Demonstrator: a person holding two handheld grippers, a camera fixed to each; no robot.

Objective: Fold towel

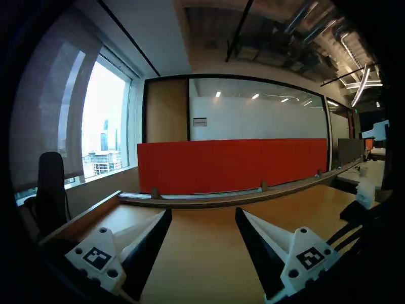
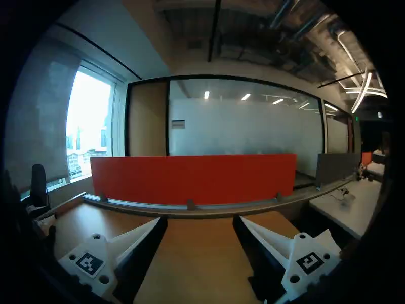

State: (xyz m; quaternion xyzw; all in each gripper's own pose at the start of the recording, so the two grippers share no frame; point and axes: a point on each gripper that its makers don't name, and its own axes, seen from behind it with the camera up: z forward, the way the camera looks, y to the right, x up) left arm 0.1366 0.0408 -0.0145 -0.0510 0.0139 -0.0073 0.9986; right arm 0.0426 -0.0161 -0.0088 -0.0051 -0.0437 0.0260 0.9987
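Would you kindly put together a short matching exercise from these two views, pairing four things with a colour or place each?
Things:
1. divider panel
2. desk top
3. chair
4. window

Descriptions:
A. black, at the left edge of the left gripper view
B. bright with daylight, buildings outside
C. red, standing along the far edge of the desk
D. light brown wood

Pairs: 1-C, 2-D, 3-A, 4-B
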